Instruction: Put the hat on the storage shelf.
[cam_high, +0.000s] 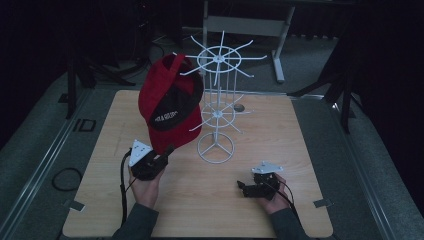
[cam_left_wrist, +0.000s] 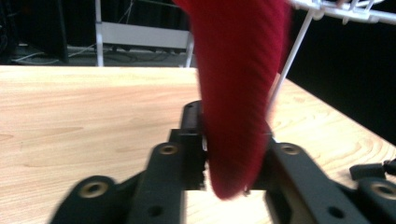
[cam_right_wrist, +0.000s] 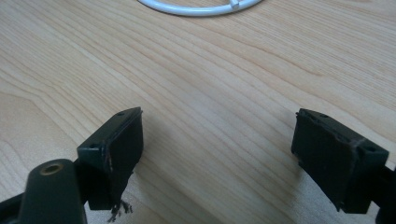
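Only text: small white print on the black inner part of the red cap (cam_high: 167, 95), high view, too small and blurred to read. No other labels, brands, nos. or signs legible anywhere.

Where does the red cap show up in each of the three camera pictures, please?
High view: the red cap hangs on the white wire rack, left of centre, above the left gripper.
Left gripper view: its brim hangs from the top, between the jaws.
Right gripper view: not in it.
Shared landmark: the rack's ring base, also centre of the high view.
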